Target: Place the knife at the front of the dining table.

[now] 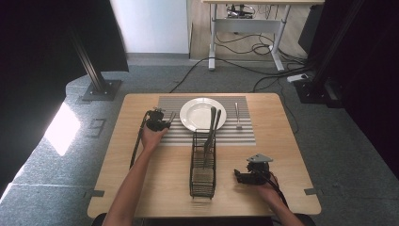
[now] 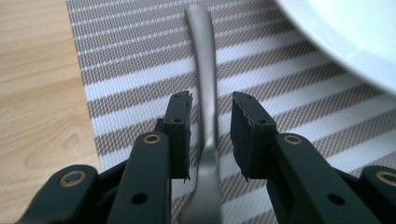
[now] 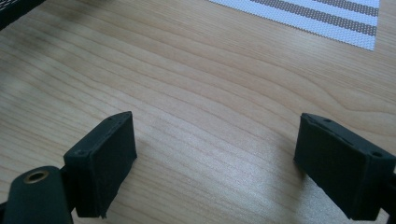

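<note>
Wooden table [image 1: 141, 179], pale grain, bears striped woven placemat [image 1: 244, 136] and glossy white round plate [image 1: 195, 113].

Black wire caddy [image 1: 203, 169] stands near centre, utensils upright inside.

Left gripper [image 2: 212, 135]: jaws parted slightly, pads clear of slim matte steel fork handle [image 2: 205, 93] lying on placemat left of plate. Best to lift straight up, avoid nudging handle askew.

Right gripper [image 3: 215, 158] spread wide over bare wood, idle.

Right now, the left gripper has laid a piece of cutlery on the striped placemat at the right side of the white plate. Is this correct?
Not quite: the side is wrong. In the high view the left gripper and the piece of cutlery are on the striped placemat at the left side of the white plate. The left gripper view shows its handle lying between the jaws.
</note>
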